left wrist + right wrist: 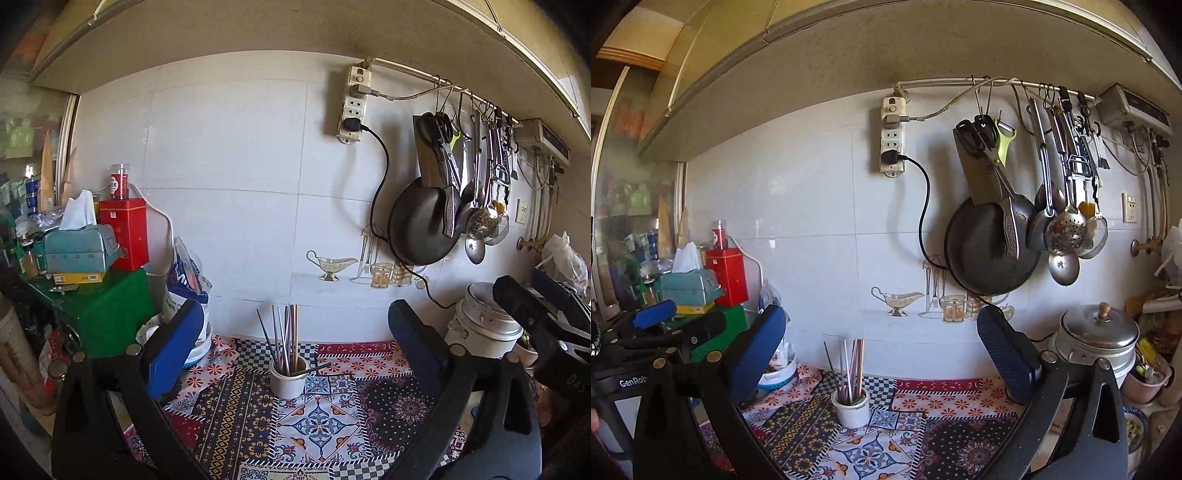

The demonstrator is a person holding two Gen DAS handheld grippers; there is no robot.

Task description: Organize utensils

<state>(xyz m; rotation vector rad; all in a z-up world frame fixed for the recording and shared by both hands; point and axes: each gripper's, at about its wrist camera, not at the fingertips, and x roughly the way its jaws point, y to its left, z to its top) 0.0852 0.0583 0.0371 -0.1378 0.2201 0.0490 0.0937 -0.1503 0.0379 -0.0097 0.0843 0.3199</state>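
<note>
Chopsticks point(284, 338), thin metal and wood sticks, stand upright in a white ceramic cup point(289, 380) on a patchwork-print cloth point(314, 424) near the tiled wall. One dark stick lies tilted over the rim. Left gripper point(295, 339) and right gripper point(882, 354) both gape wide, empty, blue-padded. "GenRob" is readable on the left gripper's black body.

patchwork cloth point(317, 424) below; black pan point(421, 225) hung far right, power strip point(354, 103) beside it; red tin point(125, 229) left.

Soft daylight brightens the tiled wall point(229, 177), shadows trail the hanging pan point(990, 247), and fisheye edges bend dark.
</note>
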